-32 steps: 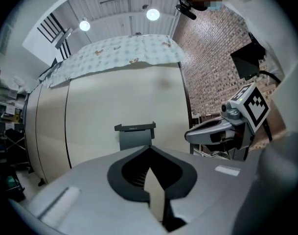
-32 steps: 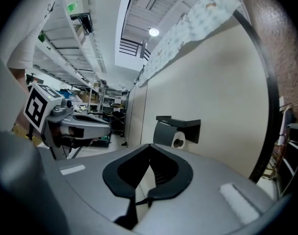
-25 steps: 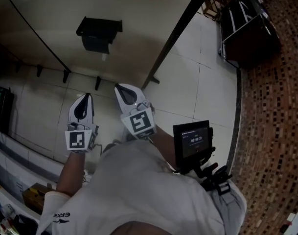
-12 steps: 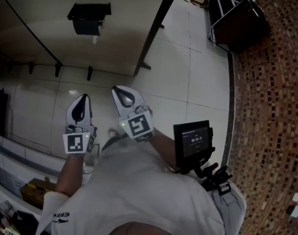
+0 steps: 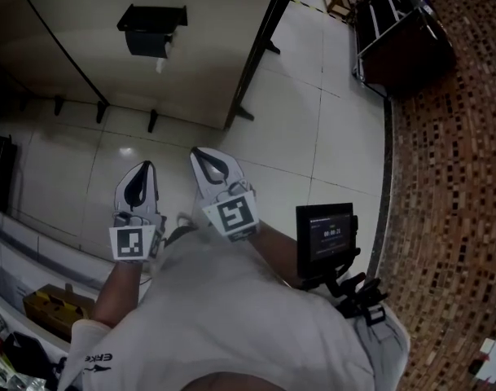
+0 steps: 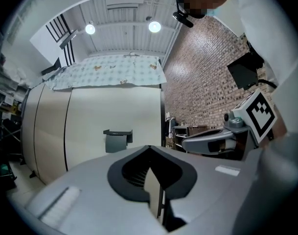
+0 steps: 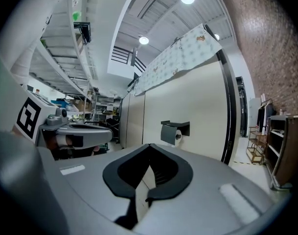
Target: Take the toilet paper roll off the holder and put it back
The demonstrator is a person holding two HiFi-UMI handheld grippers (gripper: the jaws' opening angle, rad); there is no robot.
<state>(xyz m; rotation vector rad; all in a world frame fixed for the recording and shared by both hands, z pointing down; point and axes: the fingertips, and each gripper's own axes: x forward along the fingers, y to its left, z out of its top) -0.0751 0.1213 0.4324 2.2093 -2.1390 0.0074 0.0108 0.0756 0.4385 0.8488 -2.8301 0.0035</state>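
Head view: roll [image 5: 160,64] well beyond tongs [image 5: 143,166] [image 5: 198,151]

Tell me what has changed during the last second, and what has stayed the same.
Only the head view shifted: the holder on the wall now sits slightly higher in the frame. Nothing was grasped or released. The left gripper and right gripper stay shut, empty, side by side, well short of the holder; the toilet paper roll is still on it.

Glossy tiled floor [image 5: 296,129], matt black holder [image 5: 150,31], rough brick wall [image 5: 451,177]
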